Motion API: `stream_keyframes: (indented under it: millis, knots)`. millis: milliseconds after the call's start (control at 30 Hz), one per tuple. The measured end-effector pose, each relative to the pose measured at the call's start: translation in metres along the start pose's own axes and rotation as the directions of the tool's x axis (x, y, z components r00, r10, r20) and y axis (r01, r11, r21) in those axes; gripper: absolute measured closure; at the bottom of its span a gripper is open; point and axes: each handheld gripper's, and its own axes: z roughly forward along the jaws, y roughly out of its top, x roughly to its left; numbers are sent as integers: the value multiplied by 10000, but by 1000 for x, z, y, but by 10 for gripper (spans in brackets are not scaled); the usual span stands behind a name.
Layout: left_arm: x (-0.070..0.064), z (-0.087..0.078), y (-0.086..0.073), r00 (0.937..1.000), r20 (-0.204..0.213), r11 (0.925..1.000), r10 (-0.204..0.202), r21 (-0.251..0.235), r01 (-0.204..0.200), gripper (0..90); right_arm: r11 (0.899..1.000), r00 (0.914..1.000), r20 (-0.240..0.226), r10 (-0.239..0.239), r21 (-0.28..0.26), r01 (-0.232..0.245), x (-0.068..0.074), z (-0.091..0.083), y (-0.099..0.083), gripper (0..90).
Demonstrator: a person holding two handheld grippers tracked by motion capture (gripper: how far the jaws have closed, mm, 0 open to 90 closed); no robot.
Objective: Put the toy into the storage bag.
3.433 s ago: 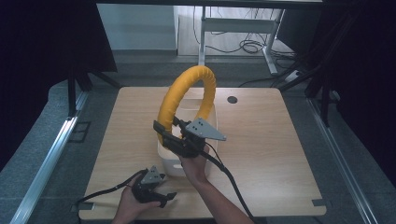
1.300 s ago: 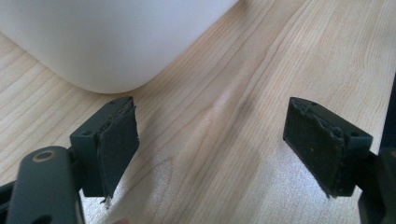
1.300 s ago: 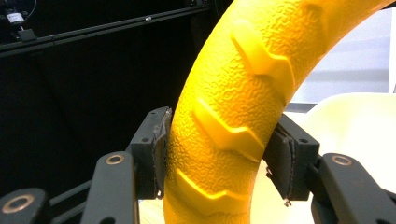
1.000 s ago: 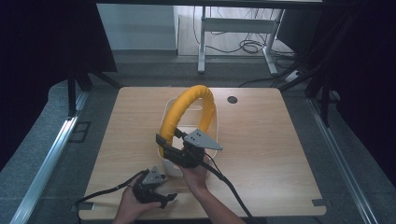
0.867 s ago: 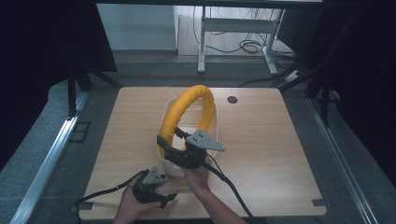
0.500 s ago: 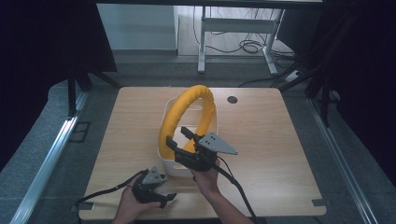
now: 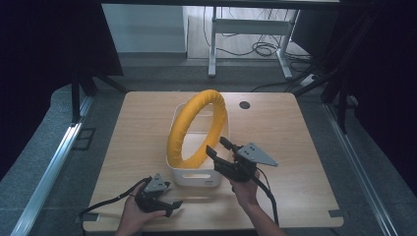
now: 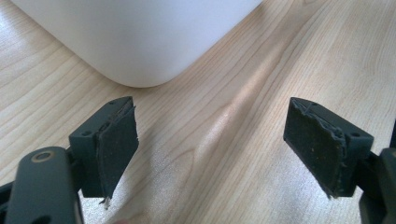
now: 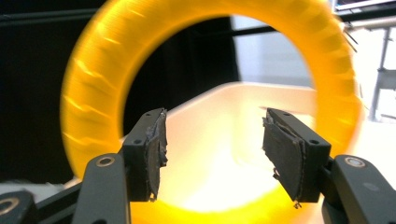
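The yellow ring (image 7: 196, 129) stands on edge in the white bin (image 7: 195, 175) at mid-table, placement apparently done, with the right gripper (image 7: 220, 147) released just beside it and the left gripper (image 7: 169, 202) open, idle near the front edge.

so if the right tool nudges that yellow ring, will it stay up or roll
The ring stands on edge in the white bin, leaning on its rim, so a nudge would probably tip it rather than roll it. It keeps its round shape unsupported, so likely fairly stiff. Its ribbed surface should grip well.
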Motion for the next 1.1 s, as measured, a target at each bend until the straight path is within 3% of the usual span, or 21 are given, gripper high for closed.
stream_keyframes:
  millis: [33,67,167,367,400,433,767,1100]
  knots:
    - [0,0,0,10000,1,10000,-22,-14,22,179,9997,9996,216,206,145,-209,-11,-7,-4,398]
    - [0,0,0,10000,1,10000,-22,-14,22,179,9997,9996,216,206,145,-209,-11,-7,-4,398]
    - [0,1,0,10000,23,10000,-72,-8,72,179,9987,9972,710,236,431,-267,-30,-21,-14,402]
    - [0,2,0,10000,-4,10000,-80,3,80,179,9974,9939,1066,293,622,-361,-51,-37,-29,422]
    - [0,2,0,10000,1,10000,-96,17,96,179,9965,9908,1348,109,802,-218,-54,-39,-31,415]
    - [0,3,-1,10000,18,9999,-90,52,90,179,9979,9898,1368,402,454,-468,-60,-46,-34,426]
    - [-1,3,-1,10000,52,10000,-61,65,61,179,9968,9831,1822,204,729,-342,-75,-57,-40,425]
    - [-1,3,-1,10000,61,10000,-72,61,71,179,9961,9806,1955,158,823,-324,-80,-59,-44,426]
